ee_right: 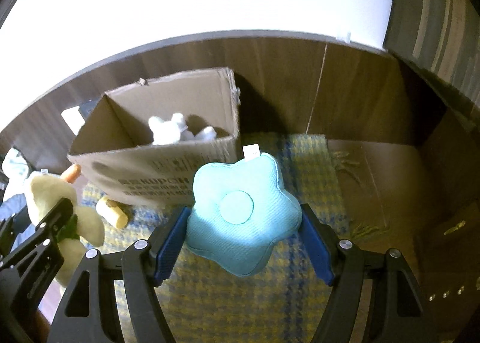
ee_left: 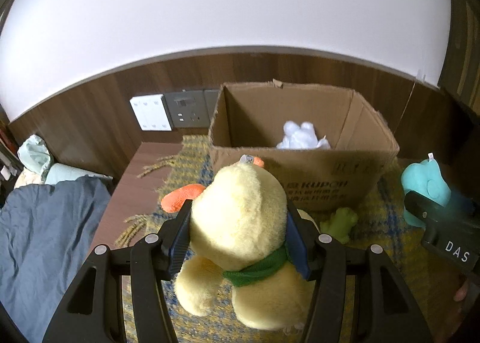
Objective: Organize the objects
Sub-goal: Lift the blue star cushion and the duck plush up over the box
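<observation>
My left gripper (ee_left: 238, 220) is shut on a yellow plush duck (ee_left: 240, 223) with a green scarf and orange feet, held in front of an open cardboard box (ee_left: 315, 181). A white plush toy (ee_left: 303, 136) lies inside the box. My right gripper (ee_right: 243, 232) is shut on a teal flower-shaped cushion (ee_right: 243, 214), held right of the box (ee_right: 156, 169). The cushion also shows at the right of the left wrist view (ee_left: 426, 190). The duck and left gripper show at the left of the right wrist view (ee_right: 60, 217).
A yellow and blue woven mat (ee_right: 228, 301) covers the wooden surface under the box. A small green plush (ee_left: 340, 223) lies by the box front. A wooden wall panel with sockets (ee_left: 186, 109) stands behind. Blue bedding (ee_left: 45, 241) lies left.
</observation>
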### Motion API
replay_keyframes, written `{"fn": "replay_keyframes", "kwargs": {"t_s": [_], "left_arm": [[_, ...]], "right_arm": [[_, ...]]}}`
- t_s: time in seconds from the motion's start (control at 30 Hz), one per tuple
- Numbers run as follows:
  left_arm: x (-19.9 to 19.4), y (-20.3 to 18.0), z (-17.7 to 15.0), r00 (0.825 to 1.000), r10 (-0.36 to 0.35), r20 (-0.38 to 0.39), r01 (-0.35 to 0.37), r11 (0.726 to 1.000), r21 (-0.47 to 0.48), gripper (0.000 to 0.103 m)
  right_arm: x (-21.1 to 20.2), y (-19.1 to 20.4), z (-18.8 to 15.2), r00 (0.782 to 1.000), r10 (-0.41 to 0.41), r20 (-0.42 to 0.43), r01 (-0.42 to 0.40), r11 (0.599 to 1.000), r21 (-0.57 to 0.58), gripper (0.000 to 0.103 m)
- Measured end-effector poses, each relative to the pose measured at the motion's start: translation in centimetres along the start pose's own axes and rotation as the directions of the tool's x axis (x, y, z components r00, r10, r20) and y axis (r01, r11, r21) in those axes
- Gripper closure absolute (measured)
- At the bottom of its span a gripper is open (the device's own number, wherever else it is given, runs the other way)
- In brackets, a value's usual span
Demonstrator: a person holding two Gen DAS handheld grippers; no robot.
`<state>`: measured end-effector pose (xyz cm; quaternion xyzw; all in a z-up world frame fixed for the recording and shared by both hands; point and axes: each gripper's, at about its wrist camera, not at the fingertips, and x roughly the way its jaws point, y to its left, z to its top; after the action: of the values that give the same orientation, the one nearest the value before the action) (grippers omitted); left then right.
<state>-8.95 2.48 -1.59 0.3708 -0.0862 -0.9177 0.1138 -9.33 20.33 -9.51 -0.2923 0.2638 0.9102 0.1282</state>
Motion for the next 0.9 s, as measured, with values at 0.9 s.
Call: {"fn": "replay_keyframes", "kwargs": {"t_s": [0.9], "left_arm": [[-3.7,1.1,7.4,0.988,-0.031,0.152,0.028,0.999,0.023,0.046]], "right_arm": [[-4.9,2.5,6.0,0.991,0.033,0.128,-0.03,0.999,-0.026,0.031]]}}
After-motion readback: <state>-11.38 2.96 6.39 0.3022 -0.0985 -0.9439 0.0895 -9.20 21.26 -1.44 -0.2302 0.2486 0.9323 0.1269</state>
